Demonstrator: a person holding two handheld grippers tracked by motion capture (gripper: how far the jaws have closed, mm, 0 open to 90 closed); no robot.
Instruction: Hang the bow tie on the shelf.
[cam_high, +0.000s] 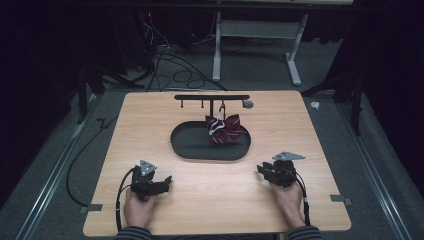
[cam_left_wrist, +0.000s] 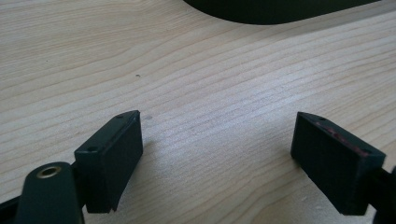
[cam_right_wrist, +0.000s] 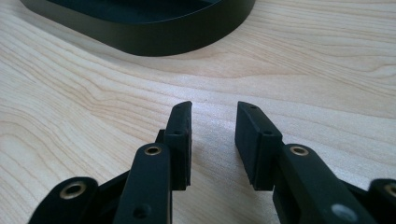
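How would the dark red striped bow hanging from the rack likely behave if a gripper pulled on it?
The bow looks like folded fabric, so it would probably crumple and flop rather than hold its shape. It hangs from a hook on the rack over the black tray, so it would likely swing. It seems light.

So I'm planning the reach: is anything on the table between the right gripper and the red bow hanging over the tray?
Nothing visible: bare wood lies between the right gripper and the tray; the red bow hangs from the rack over it.
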